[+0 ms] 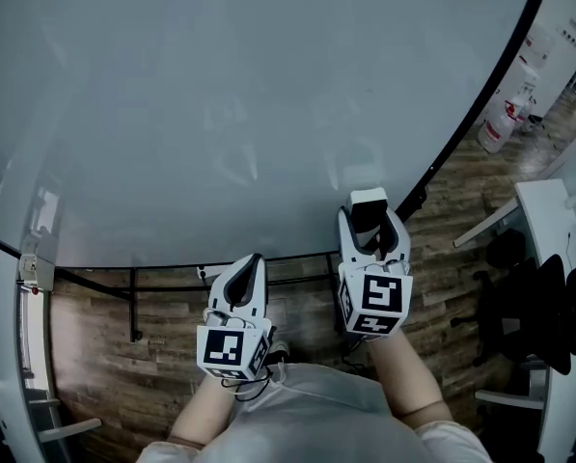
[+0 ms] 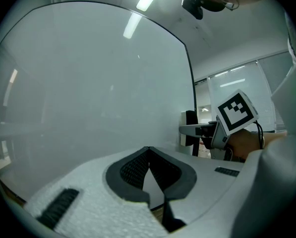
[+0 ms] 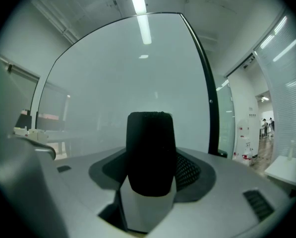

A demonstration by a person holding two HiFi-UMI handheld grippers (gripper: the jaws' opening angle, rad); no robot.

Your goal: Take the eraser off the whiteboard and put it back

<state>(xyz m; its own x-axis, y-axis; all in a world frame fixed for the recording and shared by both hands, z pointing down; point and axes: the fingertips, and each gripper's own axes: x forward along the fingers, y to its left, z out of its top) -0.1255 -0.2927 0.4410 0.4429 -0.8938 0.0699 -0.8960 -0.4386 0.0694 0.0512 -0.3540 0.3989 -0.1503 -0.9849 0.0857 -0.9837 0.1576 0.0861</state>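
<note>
The right gripper (image 1: 372, 228) is pointing level at the board and clasping the eraser (image 1: 369, 201), with its jaws standing wide, 1 on each side, and the pads pressing the eraser's sides. In the right gripper view the eraser's black felt is filling the gap between the jaws, its white body showing underneath. The eraser is sitting right up at the whiteboard (image 1: 220, 95), low on its right part, though whether it is touching the surface I cannot tell. The gripper's marker cube (image 1: 376, 295) is facing up toward the head camera. Just to the left and a little nearer, the left gripper (image 1: 243, 276) is also aiming level at the board, its 2 jaws pressing together to a point with nothing between them. The left gripper view is catching the right gripper off to its right, eraser out front. A black frame (image 1: 480, 95) is running down the whiteboard's right edge. Under the board, a wood-plank floor (image 1: 104, 355) is showing. Over at the far right, a white desk (image 1: 558, 249) and a black chair (image 1: 524, 307) are standing just beside each other. Overhead, 1 long light strip (image 3: 138, 6) is glowing.
</note>
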